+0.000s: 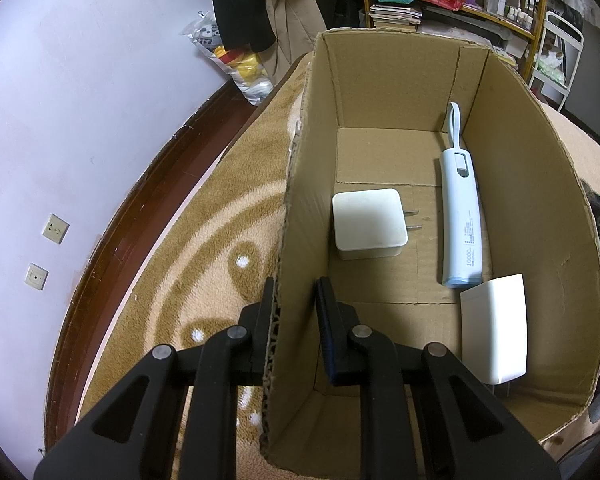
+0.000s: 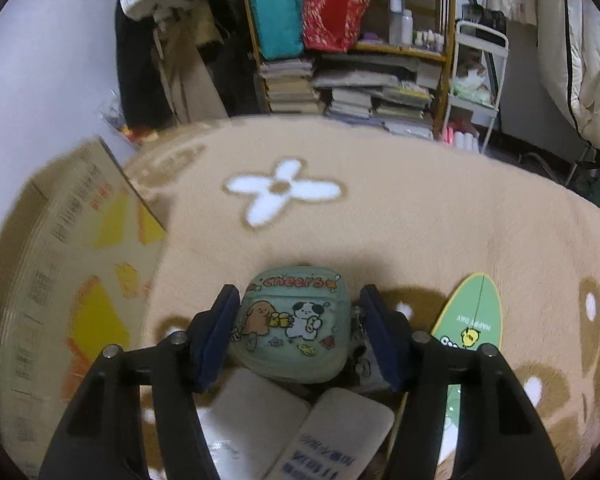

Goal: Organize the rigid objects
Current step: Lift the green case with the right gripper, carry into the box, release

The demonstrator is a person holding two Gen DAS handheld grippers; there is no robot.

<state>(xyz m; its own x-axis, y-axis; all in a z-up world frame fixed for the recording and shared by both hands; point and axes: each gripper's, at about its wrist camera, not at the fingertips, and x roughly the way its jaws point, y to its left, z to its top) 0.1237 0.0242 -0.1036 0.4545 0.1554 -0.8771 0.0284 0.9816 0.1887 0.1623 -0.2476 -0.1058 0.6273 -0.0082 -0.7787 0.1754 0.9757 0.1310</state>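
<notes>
An open cardboard box stands on a tan rug. Inside lie a white plug adapter, a pale blue power bank and a second white charger. My left gripper straddles the box's near left wall, one finger outside and one inside, with a gap beside the inner finger. My right gripper is open around a green earbud case printed "cheers" with cartoon dogs; the left pad touches it and the right pad stands a little off. The box's printed outer side shows left of it.
Under the right gripper lie two white flat devices and a green surfboard-shaped card. A white flower pattern marks the rug. A cluttered bookshelf and hanging clothes stand behind. A white wall with sockets is at the left.
</notes>
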